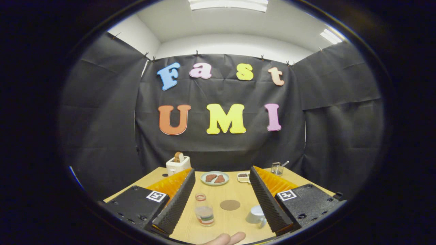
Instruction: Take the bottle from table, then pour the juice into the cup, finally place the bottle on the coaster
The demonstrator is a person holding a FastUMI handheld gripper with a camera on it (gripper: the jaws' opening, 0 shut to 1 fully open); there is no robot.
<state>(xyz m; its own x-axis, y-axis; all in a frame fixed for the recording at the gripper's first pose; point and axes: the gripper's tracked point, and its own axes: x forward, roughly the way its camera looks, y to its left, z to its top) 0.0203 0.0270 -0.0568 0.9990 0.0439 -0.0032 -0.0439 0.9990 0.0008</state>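
Gripper view shows the hand-held gripper (221, 204) spread wide above the counter (238, 221), grasping nothing. Between its 2 fingers stand the bottle (204, 211), the round coaster (230, 205) just beyond it, and the white cup (256, 216) beside the right finger.

Mount: on the gripper (221, 200), behind its two fingers.
Facing: 12 o'clock along the fingers, across the table (235, 217) to the black back wall.
Height: above the tabletop, tilted slightly down.
Nearness: close to the table's near edge.
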